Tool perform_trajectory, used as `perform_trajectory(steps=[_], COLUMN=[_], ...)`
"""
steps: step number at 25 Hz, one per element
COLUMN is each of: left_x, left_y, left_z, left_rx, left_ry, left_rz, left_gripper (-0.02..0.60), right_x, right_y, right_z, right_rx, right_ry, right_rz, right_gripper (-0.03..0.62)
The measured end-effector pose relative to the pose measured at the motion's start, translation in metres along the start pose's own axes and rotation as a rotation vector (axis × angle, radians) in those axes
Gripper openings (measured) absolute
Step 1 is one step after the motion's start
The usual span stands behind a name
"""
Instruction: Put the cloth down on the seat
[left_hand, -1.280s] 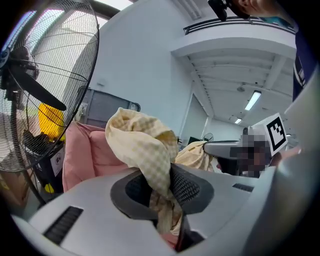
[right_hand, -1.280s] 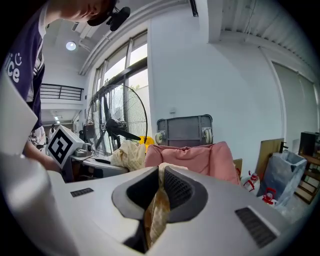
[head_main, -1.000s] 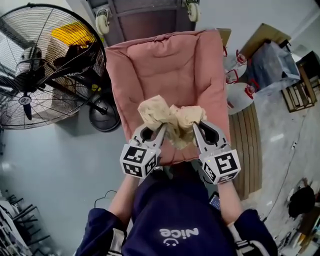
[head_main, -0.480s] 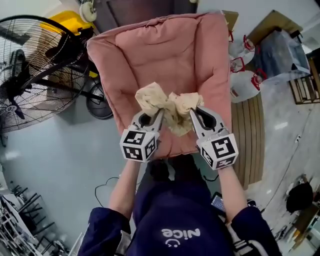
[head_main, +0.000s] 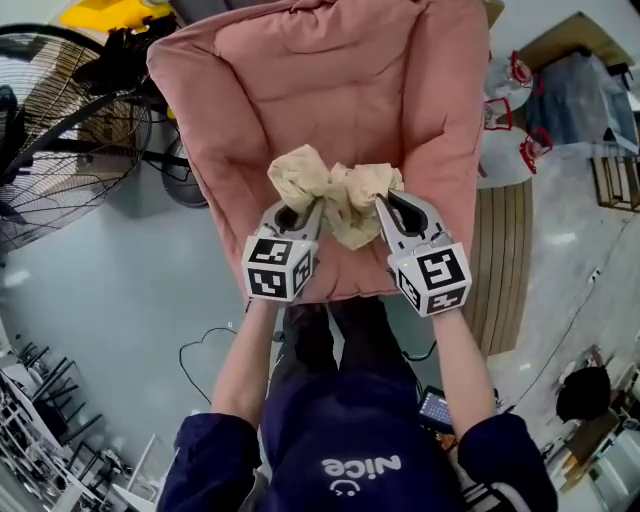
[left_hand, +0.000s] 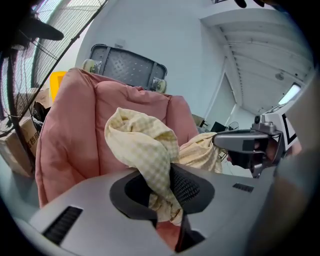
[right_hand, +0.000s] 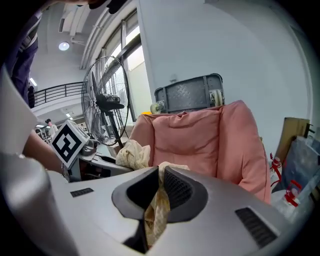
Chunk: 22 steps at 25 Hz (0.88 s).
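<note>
A cream checked cloth (head_main: 335, 195) hangs bunched between both grippers, above the front part of a pink padded seat (head_main: 300, 90). My left gripper (head_main: 305, 212) is shut on the cloth's left bunch (left_hand: 145, 145), which bulges above the jaws. On the other side, my right gripper (head_main: 385, 205) is shut on the cloth's right end (right_hand: 159, 200), pinched thin between its pads. The pink seat (left_hand: 75, 135) rises behind the cloth in the left gripper view, and the seat (right_hand: 200, 140) also fills the middle of the right gripper view.
A large black floor fan (head_main: 60, 130) stands left of the seat. A wheeled grey frame (right_hand: 192, 95) shows behind the seat back. Bags (head_main: 515, 100) and wooden slats (head_main: 505, 270) lie to the right. A person's legs (head_main: 335, 330) are just below the seat's front edge.
The view has shifted closer over the seat, which now fills more of the frame. Both grippers keep their hold on the cloth and sit slightly further over the cushion.
</note>
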<state>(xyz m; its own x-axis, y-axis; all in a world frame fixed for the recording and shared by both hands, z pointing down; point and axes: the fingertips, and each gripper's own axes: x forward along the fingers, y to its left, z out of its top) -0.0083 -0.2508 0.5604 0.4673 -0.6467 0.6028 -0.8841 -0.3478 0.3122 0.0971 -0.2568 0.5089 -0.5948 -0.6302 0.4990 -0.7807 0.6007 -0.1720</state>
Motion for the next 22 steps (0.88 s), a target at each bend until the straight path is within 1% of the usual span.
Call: perform_trajectory(steps=[3, 5, 8, 13, 17, 22], left_x=[0.016, 0.029, 0.048, 0.075, 0.091, 0.109], left_y=[0.012, 0.017, 0.027, 0.052, 0.057, 0.062], left_z=[-0.012, -0.022, -0.045, -0.079, -0.099, -0.124], left_rx=[-0.009, 0.009, 0.032, 0.025, 0.013, 0.003], left_ry=[0.022, 0.045, 0.095, 0.162, 0.202, 0.245], left_rz=[0.008, 0.006, 0.013, 0.039, 0.047, 0.054], left_gripper=[0.101, 0.103, 0.104, 0.105, 0.106, 0.106], right_x=[0.018, 0.03, 0.049, 0.076, 0.086, 0.098], right_y=[-0.006, -0.013, -0.019, -0.022, -0.024, -0.028], right_z=[-0.016, -0.031, -0.057, -0.093, -0.115, -0.145], right_rx=[0.004, 0.003, 0.032, 0.05, 0.059, 0.099], right_ry=[0.025, 0.052, 0.094, 0.144, 0.17, 0.215], right_rz=[0.009, 0.008, 0.009, 0.02, 0.053, 0.075], right_gripper=[0.063, 0.063, 0.063, 0.063, 0.063, 0.064])
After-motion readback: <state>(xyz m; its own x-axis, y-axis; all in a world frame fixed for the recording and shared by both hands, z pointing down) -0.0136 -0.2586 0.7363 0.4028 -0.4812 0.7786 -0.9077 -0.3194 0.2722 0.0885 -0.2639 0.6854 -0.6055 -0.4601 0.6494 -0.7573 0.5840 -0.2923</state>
